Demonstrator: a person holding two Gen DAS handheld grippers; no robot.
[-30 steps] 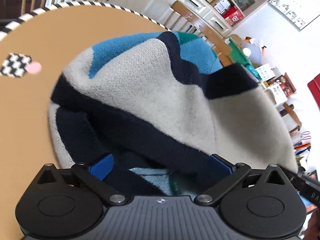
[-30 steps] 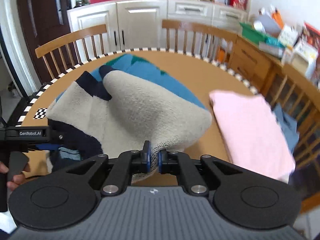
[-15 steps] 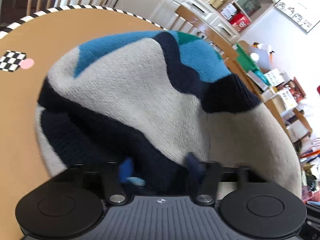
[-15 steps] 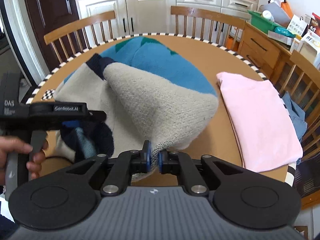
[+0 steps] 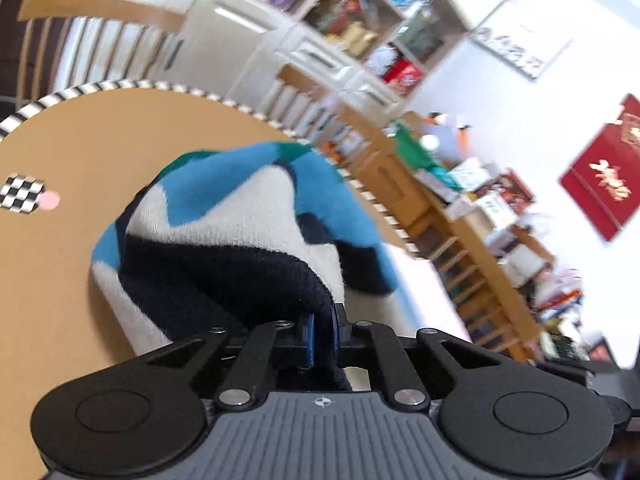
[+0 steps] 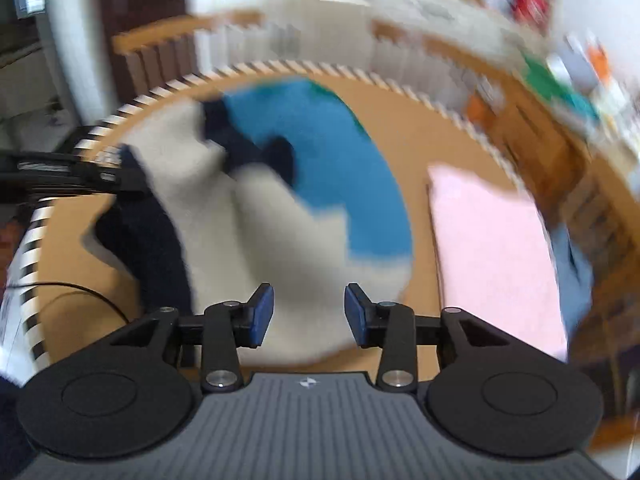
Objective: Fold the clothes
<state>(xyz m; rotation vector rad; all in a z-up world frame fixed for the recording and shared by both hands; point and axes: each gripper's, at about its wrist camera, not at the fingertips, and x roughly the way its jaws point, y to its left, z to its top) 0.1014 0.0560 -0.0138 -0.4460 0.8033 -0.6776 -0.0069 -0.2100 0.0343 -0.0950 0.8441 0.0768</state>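
Observation:
A knit sweater [image 5: 248,236] in cream, navy and blue lies bunched on the round brown table [image 5: 80,128]. My left gripper [image 5: 322,330] is shut on a navy fold of the sweater and holds it raised. In the right wrist view the sweater [image 6: 288,216] spreads over the table, blurred. My right gripper [image 6: 309,314] is open just above its near cream edge, with nothing between the pads. The left gripper [image 6: 72,176] shows at the left of that view.
A folded pink garment [image 6: 492,256] lies on the table's right side, with blue cloth [image 6: 572,264] beside it. Wooden chairs [image 5: 92,20] ring the table. A checkered marker [image 5: 22,194] sits on the table's left. Cabinets and shelves stand behind.
My left gripper closed on the sweater's navy fold and lifted it. My right gripper let go of the cream edge and opened. Both views are blurred by motion.

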